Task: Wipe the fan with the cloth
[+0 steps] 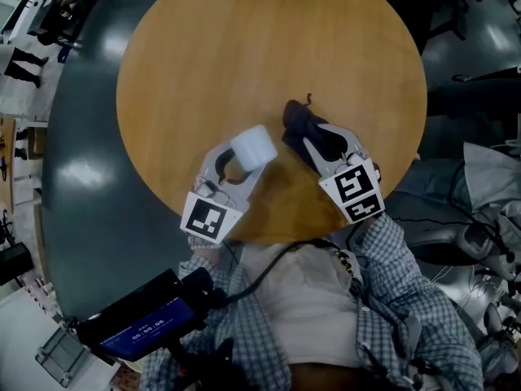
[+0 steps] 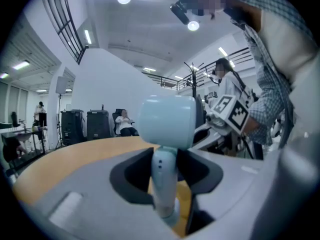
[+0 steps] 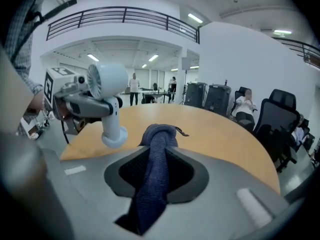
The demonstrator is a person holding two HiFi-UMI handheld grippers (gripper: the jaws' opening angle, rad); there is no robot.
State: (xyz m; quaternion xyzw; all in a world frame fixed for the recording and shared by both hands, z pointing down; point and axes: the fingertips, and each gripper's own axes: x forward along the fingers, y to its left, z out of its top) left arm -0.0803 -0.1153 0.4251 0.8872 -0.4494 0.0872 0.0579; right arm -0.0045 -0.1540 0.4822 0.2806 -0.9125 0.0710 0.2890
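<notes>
A small pale-blue handheld fan (image 1: 254,147) is held off the round wooden table (image 1: 244,39), upright. My left gripper (image 1: 234,168) is shut on its stem; in the left gripper view the fan (image 2: 166,121) rises between the jaws with its head above them. A dark blue cloth (image 1: 299,123) is bunched up just right of the fan, and my right gripper (image 1: 319,141) is shut on it. In the right gripper view the cloth (image 3: 156,159) hangs through the jaws as a twisted strip. There the fan (image 3: 106,85) and the left gripper (image 3: 75,104) stand at the left, apart from the cloth.
The table's near edge (image 1: 269,239) lies just under both grippers. A black device with a lit screen (image 1: 138,328) hangs at my lower left. Office chairs (image 3: 277,116), black cases (image 3: 207,98) and a seated person (image 2: 124,124) are beyond the table.
</notes>
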